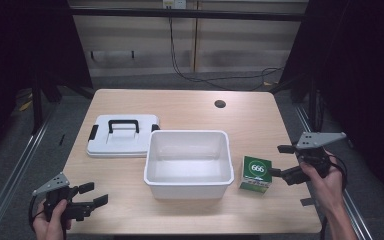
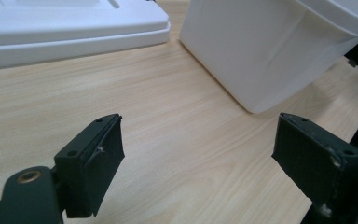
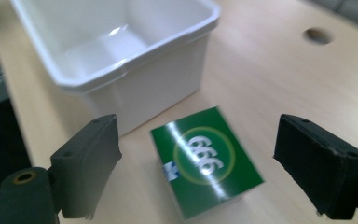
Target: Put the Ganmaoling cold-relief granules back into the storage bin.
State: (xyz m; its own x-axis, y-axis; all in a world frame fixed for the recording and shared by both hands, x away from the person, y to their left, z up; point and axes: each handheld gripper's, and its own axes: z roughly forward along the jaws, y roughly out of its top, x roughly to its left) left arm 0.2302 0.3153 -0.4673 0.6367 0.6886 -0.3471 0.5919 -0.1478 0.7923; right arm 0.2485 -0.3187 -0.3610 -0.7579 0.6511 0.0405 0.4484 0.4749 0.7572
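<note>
1. Holding the right gripper (image 1: 280,161) at the table's right edge, you keep its 2 jaws spread wide with nothing between them; it sits just right of the green box (image 1: 256,173) and is apart from it.
2. Your right gripper view looks down on the green box (image 3: 207,161), which lies between the lines of the 2 jaws but below them, untouched. Its top face carries a white "666" in a ring; the print is slightly blurred, so any smaller lettering cannot be read.
3. That box stands on the wooden table (image 1: 190,107), just beside the right wall of the white bin (image 1: 188,162), near the front right corner.
4. You hold the left gripper (image 1: 93,194) at the front left corner of the table, jaws parted and grasping nothing.
5. Your left gripper view shows bare tabletop between the jaws, with the white bin (image 2: 265,51) ahead to the right and the white lid (image 2: 70,28) ahead to the left.
6. The lid (image 1: 123,136), with its black handle up, lies flat just left of the bin, seemingly touching its rim.
</note>
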